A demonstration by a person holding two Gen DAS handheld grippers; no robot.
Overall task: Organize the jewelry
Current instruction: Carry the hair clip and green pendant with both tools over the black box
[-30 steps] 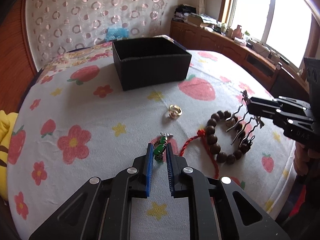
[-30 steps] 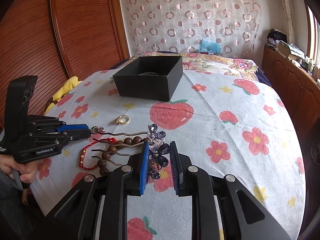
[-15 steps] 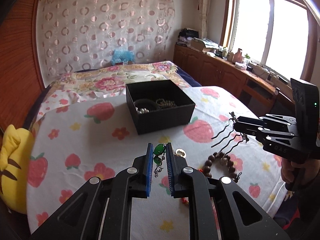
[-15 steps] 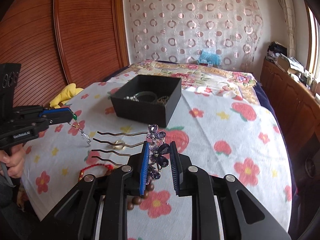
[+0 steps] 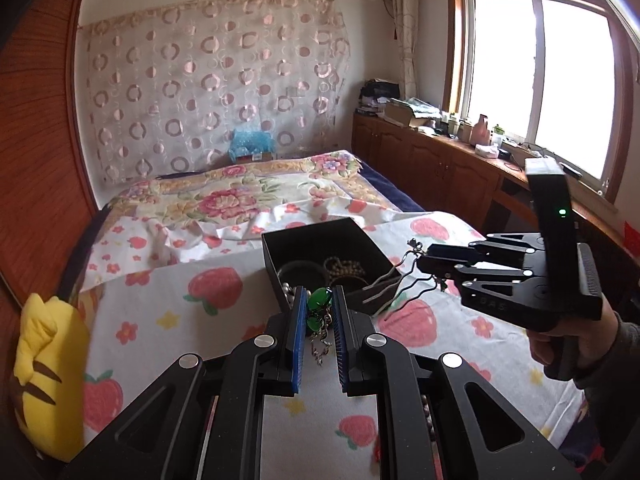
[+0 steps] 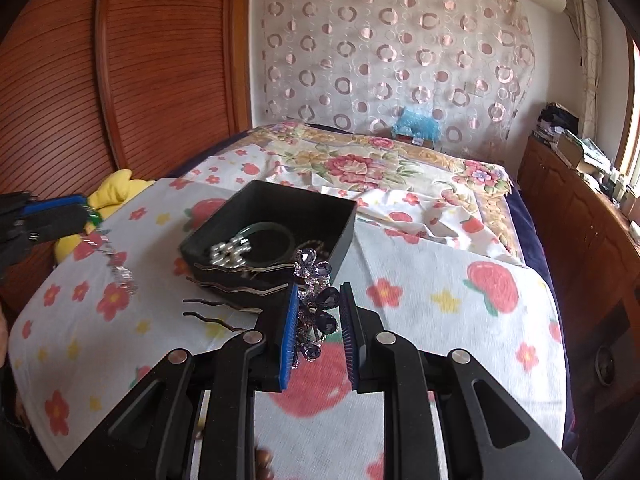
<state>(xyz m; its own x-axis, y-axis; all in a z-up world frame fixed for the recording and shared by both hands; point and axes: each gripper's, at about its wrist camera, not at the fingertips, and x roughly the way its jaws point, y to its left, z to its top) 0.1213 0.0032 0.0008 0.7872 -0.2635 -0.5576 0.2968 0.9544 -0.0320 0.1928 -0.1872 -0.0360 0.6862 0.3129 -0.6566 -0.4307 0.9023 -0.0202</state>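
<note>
My left gripper (image 5: 319, 300) is shut on a green bead earring (image 5: 318, 300) with a silver chain hanging from it, held above the table just in front of the open black box (image 5: 320, 236). My right gripper (image 6: 319, 304) is shut on a purple flower hair comb (image 6: 314, 308), whose wavy metal prongs (image 6: 240, 270) reach left over the box's near edge (image 6: 264, 280). The box holds a green bangle (image 6: 276, 234), pearls (image 6: 230, 248) and a bead chain (image 5: 344, 266). The right gripper also shows in the left wrist view (image 5: 420, 258), the left one in the right wrist view (image 6: 86, 212).
The table wears a white cloth (image 6: 420, 280) printed with strawberries and flowers. A yellow plush toy (image 5: 44, 368) lies at the table's left edge. A bed with a floral cover (image 5: 240, 196) lies behind. Wooden cabinets (image 5: 440, 164) run under the window on the right.
Both grippers have risen from the table with their pieces and moved forward toward the black box. The ring, red cord and bead bracelet have dropped out of view below.
</note>
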